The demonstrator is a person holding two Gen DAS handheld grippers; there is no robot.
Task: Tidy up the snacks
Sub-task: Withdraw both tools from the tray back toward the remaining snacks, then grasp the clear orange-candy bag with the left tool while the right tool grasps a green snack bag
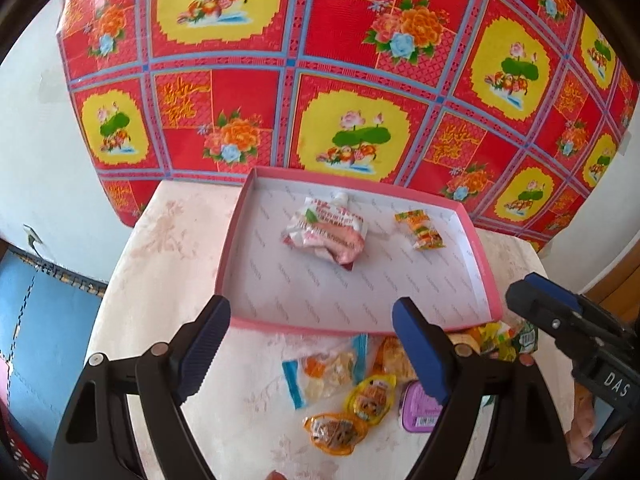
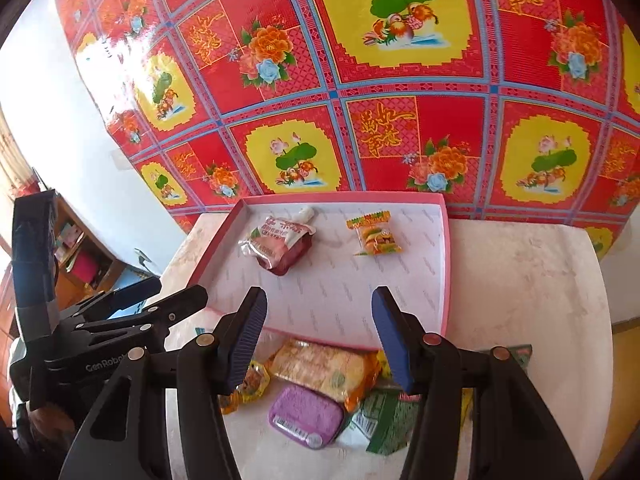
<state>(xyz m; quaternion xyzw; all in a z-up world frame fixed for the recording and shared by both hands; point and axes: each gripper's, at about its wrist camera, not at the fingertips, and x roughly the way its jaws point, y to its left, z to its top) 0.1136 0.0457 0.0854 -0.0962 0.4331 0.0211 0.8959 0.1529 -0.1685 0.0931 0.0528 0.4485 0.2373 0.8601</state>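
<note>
Snacks (image 2: 320, 376) heaped just beneath and between both pairs of fingers, two more lying beyond the fingertips in pink tray (image 1: 486, 276); left gripper (image 1: 312, 344) spread wide, right gripper (image 2: 320, 336) parted, both empty

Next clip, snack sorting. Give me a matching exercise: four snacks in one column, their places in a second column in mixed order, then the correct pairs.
Things:
1. spouted pouch
2. burger gummy packet
3. purple tub
4. orange cracker pack

Places:
A. on the table, nearest the camera, in front of the orange pack
B. in the pink tray, right of the other snack
C. in the tray, left side
D. on the table, against the tray's near edge

Pairs: 1-C, 2-B, 3-A, 4-D
</note>
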